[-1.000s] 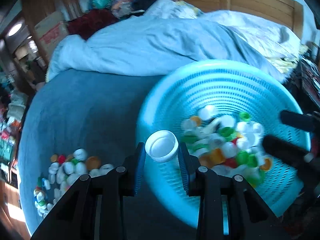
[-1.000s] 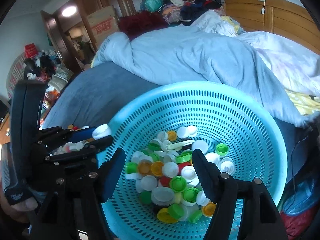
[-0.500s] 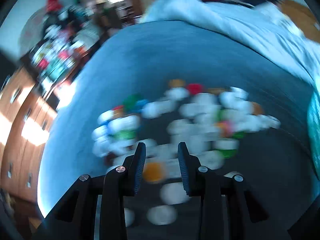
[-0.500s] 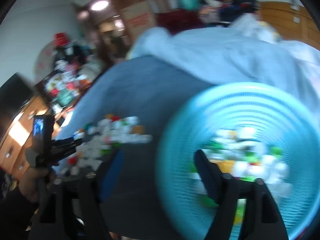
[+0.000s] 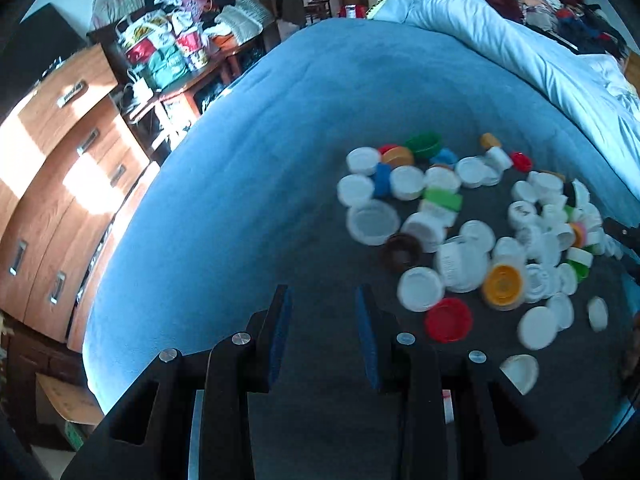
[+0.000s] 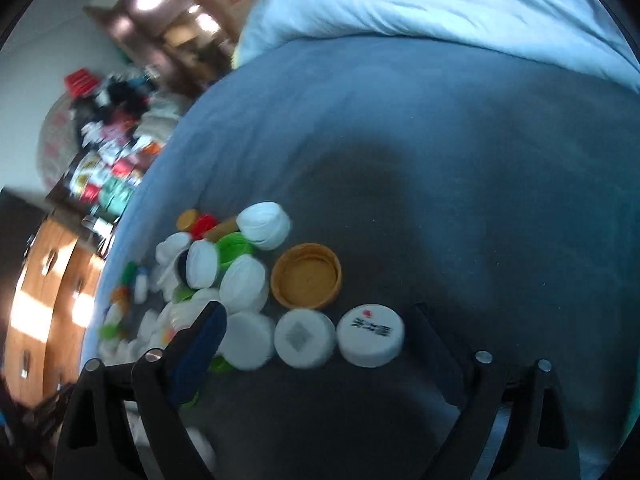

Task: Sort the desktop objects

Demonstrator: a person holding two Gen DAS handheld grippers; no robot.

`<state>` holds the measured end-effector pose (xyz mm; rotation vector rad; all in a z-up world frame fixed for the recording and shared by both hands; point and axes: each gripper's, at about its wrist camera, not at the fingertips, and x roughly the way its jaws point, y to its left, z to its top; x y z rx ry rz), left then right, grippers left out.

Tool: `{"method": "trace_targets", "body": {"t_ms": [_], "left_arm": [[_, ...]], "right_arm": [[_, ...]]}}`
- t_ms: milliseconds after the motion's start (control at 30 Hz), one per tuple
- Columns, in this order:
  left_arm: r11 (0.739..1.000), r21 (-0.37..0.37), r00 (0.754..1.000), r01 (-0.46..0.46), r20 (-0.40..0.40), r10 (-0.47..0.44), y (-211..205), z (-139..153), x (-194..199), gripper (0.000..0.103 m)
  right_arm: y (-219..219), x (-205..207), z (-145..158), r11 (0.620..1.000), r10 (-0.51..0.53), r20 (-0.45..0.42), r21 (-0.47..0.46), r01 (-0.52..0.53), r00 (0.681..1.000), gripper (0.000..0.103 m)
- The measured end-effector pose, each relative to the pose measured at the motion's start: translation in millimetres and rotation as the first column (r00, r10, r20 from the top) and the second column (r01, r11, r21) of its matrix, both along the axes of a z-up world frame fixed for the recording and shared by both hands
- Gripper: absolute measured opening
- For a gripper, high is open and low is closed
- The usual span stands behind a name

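Note:
A loose pile of bottle caps [image 5: 460, 220], mostly white with some red, yellow, green and blue, lies on the blue bed cover [image 5: 260, 160]. My left gripper [image 5: 323, 292] hovers just left of the pile, jaws nearly together with nothing between them. A red cap [image 5: 448, 319] and a yellow cap [image 5: 503, 284] lie to its right. My right gripper [image 6: 316, 312] is low over the pile's other side, its jaws opening wide. A plain white cap [image 6: 305, 338] and a printed white cap [image 6: 371, 335] lie between its fingers, untouched. An orange cap [image 6: 307, 276] sits just beyond, open side up.
A pale blue duvet [image 5: 520, 52] is bunched along the far side of the bed. Wooden drawers [image 5: 60, 160] and a cluttered desk [image 5: 172, 56] stand beyond the bed's left edge. Bare bed cover stretches left of the caps.
Both views swung from the turquoise basket to the cap pile on the bed. The white cap in my left jaws is gone. My right jaws have spread wider and dropped closer to the caps.

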<state>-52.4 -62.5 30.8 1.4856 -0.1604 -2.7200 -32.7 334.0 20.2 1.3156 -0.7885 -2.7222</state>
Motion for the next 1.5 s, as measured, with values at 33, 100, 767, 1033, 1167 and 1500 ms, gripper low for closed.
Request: {"method": "trace_targets", "body": {"t_ms": [33, 100, 767, 1033, 1167, 1500], "left_arm": [[1.0, 0.008, 1.0, -0.007, -0.001, 0.007, -4.7, -3.8, -1.5, 0.028], [0.999, 0.026, 1.0, -0.018, 0.003, 0.018, -8.9, -11.7, -7.1, 0.028], [0.964, 0.264, 0.97, -0.017, -0.23, 0.08, -44.3, 8.1, -111.2, 0.028], [0.951, 0.294, 0.964, 0.092, -0.267, -0.011, -8.0, -14.9, -189.6, 0.028], [0.937, 0.293, 0.95, 0.192, -0.295, -0.103, 31.3, -17.9, -195.5, 0.028], [0.833, 0.493, 0.956, 0.251, -0.262, -0.133, 111.5, -22.9, -149.0, 0.028]], "right_arm": [[-10.7, 0.2, 1.7, 0.999, 0.042, -0.001, -0.017, -0.042, 0.999, 0.099], [-42.1, 4.3, 8.8, 0.99, 0.144, -0.011, 0.001, -0.144, 0.99, 0.1], [13.8, -126.5, 23.3, 0.993, 0.11, -0.242, 0.066, -0.096, 0.964, 0.098], [10.8, -119.0, 30.8, 0.987, 0.156, -0.379, 0.095, -0.129, 0.912, 0.098], [-8.6, -133.5, 25.6, 0.976, 0.215, -0.355, 0.058, -0.208, 0.91, 0.098], [-48.9, -87.1, 24.5, 0.964, 0.232, -0.401, -0.029, -0.265, 0.886, 0.098]]}}
